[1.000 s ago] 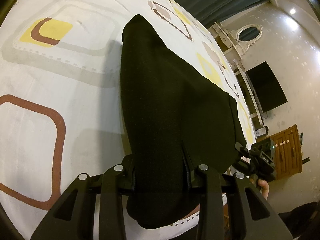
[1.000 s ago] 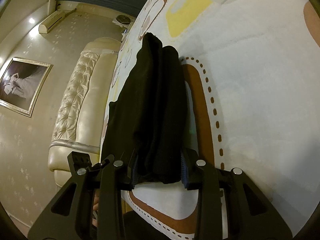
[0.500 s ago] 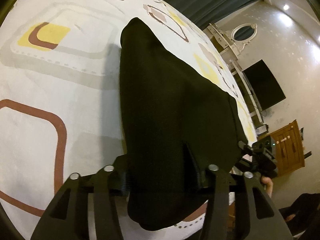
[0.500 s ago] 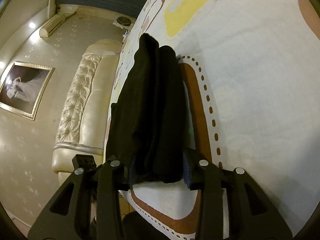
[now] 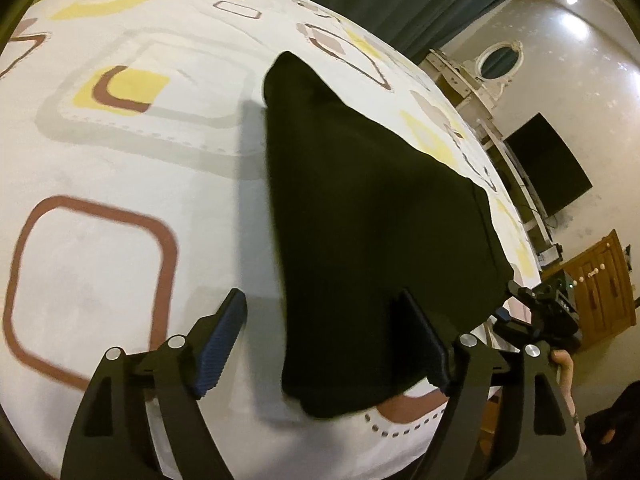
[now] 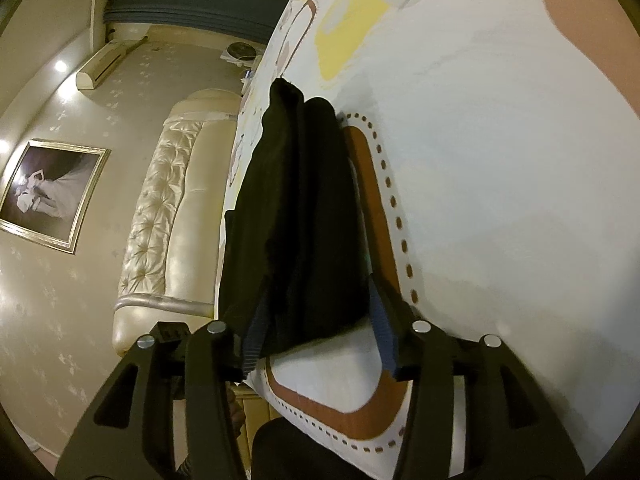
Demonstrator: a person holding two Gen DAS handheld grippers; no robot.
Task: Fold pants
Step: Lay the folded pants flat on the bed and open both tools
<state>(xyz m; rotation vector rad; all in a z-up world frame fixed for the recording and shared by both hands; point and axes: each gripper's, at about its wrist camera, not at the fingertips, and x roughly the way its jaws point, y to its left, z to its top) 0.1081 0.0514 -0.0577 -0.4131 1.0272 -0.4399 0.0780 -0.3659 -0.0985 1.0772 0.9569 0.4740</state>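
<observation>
Pants (image 5: 372,216): one pair, black, matte soft cloth, folded into a long thick wedge that narrows toward the far end; in the right wrist view (image 6: 296,220) the stacked layers show as lengthwise ridges.
Where the pants lie: flat on the bed, near end close to the bed's edge, between both grippers.
Bed cover (image 5: 120,168): one, white, smooth cloth with slight wrinkles, printed with rounded squares in brown, yellow and grey, some edged with dotted lines.
Left gripper (image 5: 332,344): black, rigid, two fingers with ribbed dark blue pads; jaws opening, spread wide. The left pad (image 5: 218,344) stands clear of the cloth; the right finger sits against the pants' edge. Released.
Right gripper (image 6: 320,332): same build, seen small at the pants' far corner in the left view (image 5: 536,316). Jaws opening, the end of the pants between them; both blue pads (image 6: 380,320) lie close beside the cloth, no clear squeeze.
Hand (image 5: 562,364): one, partly seen, behind the right gripper.
Headboard (image 6: 168,208): one, cream, glossy, tufted padding.
Picture (image 6: 48,192): one, framed, on the wall.
Screen (image 5: 548,164): one, dark, flat, rectangular.
</observation>
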